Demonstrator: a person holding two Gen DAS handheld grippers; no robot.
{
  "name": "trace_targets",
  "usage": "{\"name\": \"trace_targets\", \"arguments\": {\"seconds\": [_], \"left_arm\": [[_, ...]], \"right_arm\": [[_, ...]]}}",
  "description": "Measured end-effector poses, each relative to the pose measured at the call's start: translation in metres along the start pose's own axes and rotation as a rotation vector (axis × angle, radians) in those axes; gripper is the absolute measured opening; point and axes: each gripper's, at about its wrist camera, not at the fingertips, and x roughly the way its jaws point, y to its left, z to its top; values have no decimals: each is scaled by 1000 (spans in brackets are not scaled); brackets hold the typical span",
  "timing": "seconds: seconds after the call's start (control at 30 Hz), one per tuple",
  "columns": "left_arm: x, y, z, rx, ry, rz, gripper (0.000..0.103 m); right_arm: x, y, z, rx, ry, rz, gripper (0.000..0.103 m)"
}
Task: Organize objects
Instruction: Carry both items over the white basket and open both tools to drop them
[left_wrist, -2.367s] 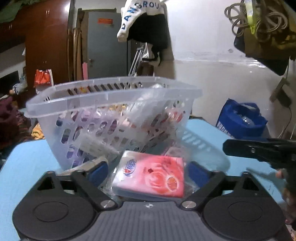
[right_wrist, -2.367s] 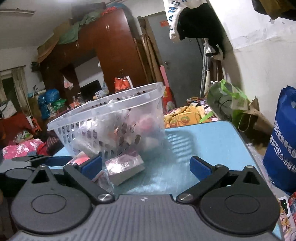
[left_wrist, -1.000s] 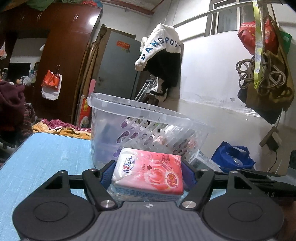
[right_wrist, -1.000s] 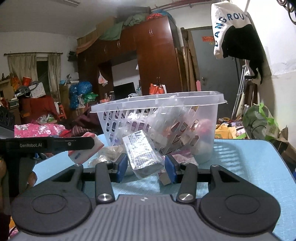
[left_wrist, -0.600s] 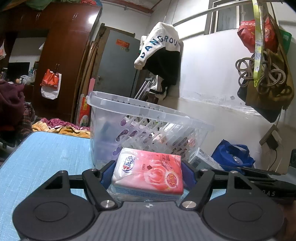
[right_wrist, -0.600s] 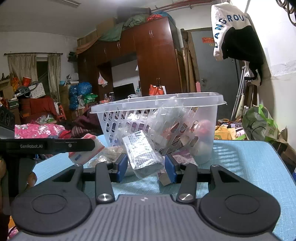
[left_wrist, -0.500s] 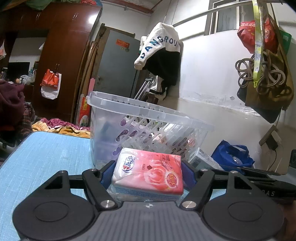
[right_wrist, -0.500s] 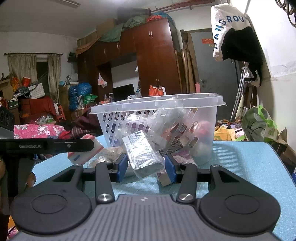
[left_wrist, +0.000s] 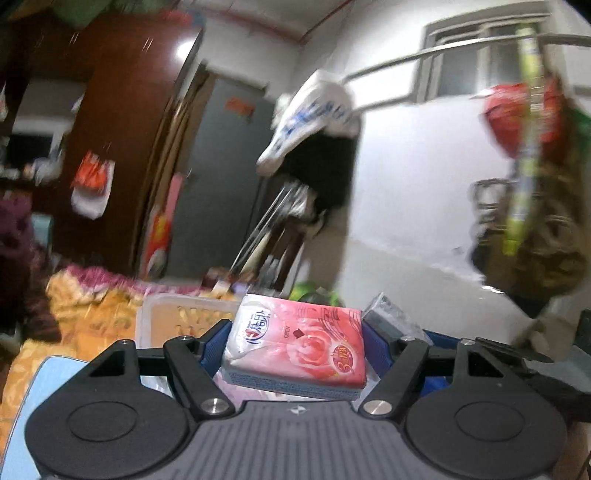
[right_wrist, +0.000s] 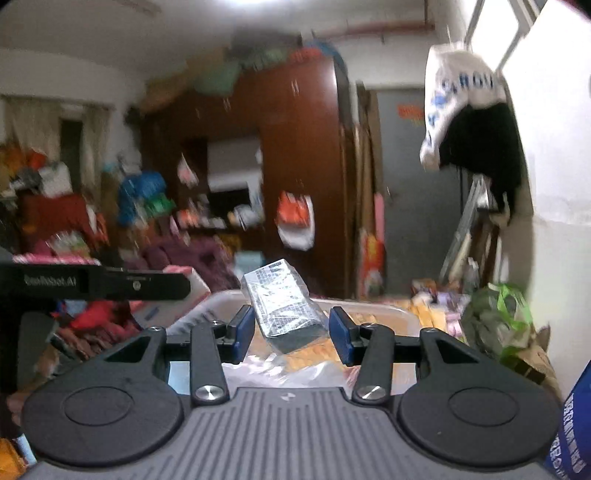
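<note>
**Both packs lifted above the basket**

In the left wrist view, a pink tissue pack (left_wrist: 295, 349) is clamped between the blue pads (left_wrist: 213, 343) of the left gripper (left_wrist: 295, 347), whose jaws stand fairly wide because the pack is wide. The grip is unchanged from a second ago, but the basket (left_wrist: 173, 317), which then rose behind the pack, is now seen lower, its rim only just above the fingers. The background is smeared by motion. At the right of this view, the grey packet (left_wrist: 391, 314) is seen just beside the tissue pack.

In the right wrist view, the left gripper's side is seen at the far left edge. At centre, the grey packet in clear wrap (right_wrist: 284, 306) sits tilted between the pads of the right gripper (right_wrist: 291, 332). Its jaws, narrow before, have just been opening slightly, and small gaps are now visible between pads and packet; whether it is still pinched cannot be told. The basket rim lies just behind and below the packet, where earlier the basket wall filled the middle.
</note>
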Motion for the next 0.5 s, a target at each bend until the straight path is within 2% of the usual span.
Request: {"name": "trace_targets", "arguments": {"seconds": [0.07, 0.1, 0.13, 0.2, 0.27, 0.33, 0.4, 0.43, 0.5], "left_arm": [[30, 7, 7, -18, 66, 18, 84], [41, 11, 7, -27, 95, 46, 87], [50, 15, 6, -42, 113, 86, 92], [53, 19, 0, -40, 128, 127, 92], [35, 18, -7, -16, 88, 115, 94], [8, 15, -18, 3, 50, 96, 97], [-17, 13, -33, 38, 34, 94, 102], [-25, 13, -44, 60, 48, 97, 103], [-26, 15, -68, 91, 127, 124, 103]], "right_arm": [[30, -2, 4, -35, 65, -24, 57], [39, -1, 3, -51, 84, -50, 73], [45, 1, 2, -69, 98, -81, 82], [35, 2, -2, -76, 78, -101, 85], [5, -1, -11, -47, 26, -59, 103], [-23, -3, -28, -43, -7, -51, 103], [-39, -2, -48, -58, 6, -59, 103], [-39, -2, -59, -67, 33, -63, 103], [-23, -6, -78, -63, 137, -66, 103]]}}
